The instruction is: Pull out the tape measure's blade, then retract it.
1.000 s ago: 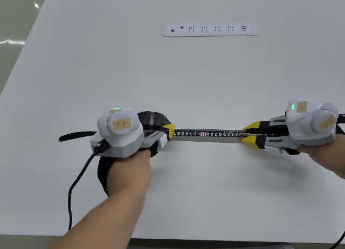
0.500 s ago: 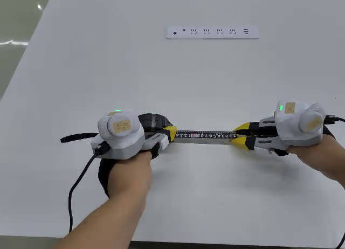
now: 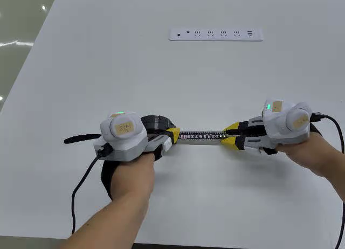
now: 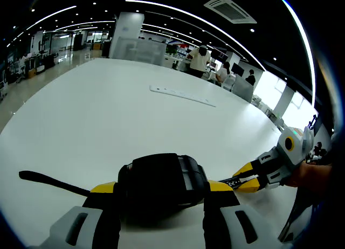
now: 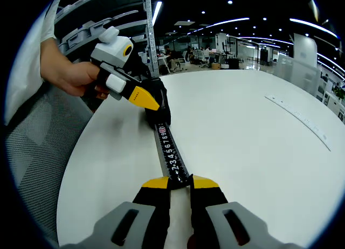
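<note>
Between your two tongs, the tape measure's blade (image 3: 202, 136) is shorter than it was a second ago. The exposed run of printed numbers has shrunk as the right tongs (image 3: 230, 135) have travelled toward the left tongs (image 3: 167, 138). Judged from that, the pull-out is done and the retract is under way, with the blade being fed back under control rather than let snap home. Some blade is not yet back in, so the step is not finished.

The black case (image 3: 156, 123) rests on the white surface (image 3: 215, 82), clamped by its sides in the left tongs. In the left gripper view it sits between the two yellow tips. The right tongs are pressed together on the free end of the blade, pinching it at the low-number end, as the right gripper view shows. The blade runs straight and low over the surface from one pair of tongs to the other.

Your left hand (image 3: 132, 173) grips the left tongs from behind, with the jaws aimed at the right tongs. Your right hand (image 3: 304, 152) holds the right tongs level, jaws pointing back at the case.

Behind the left tongs, the case's black strap (image 3: 81, 138) trails on the surface, away from the blade. Well beyond both tongs lies a white power strip (image 3: 215, 34).
</note>
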Demonstrator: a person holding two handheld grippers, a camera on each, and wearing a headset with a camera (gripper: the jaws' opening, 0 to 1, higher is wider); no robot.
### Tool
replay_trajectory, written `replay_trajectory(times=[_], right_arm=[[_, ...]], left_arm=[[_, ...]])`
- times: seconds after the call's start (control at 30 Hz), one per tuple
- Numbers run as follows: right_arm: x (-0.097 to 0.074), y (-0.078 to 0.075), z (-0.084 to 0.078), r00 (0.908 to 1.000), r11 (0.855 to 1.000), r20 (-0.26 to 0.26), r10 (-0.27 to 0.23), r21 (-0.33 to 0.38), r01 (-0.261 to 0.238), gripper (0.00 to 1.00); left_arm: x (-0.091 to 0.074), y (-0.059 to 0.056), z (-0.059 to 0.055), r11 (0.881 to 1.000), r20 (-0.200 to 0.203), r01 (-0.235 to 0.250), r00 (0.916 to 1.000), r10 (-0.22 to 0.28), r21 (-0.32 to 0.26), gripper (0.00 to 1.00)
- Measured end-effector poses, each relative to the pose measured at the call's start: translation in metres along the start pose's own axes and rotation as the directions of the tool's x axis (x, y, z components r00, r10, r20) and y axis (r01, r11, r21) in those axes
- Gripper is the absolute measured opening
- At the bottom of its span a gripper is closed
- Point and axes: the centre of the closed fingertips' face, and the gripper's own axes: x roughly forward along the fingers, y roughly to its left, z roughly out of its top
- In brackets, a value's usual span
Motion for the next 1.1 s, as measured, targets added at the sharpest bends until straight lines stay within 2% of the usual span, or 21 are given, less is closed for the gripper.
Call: replay_trajectory(times=[1.1], right_arm=[[0.053,0.017,0.035,0.9971,0.998,0.049,0.059,0.0,-0.059,0.09]], left_arm=[[0.001,0.001,0.001,1.0,0.003,0.004,1.0,-0.004,-0.016,0.59]])
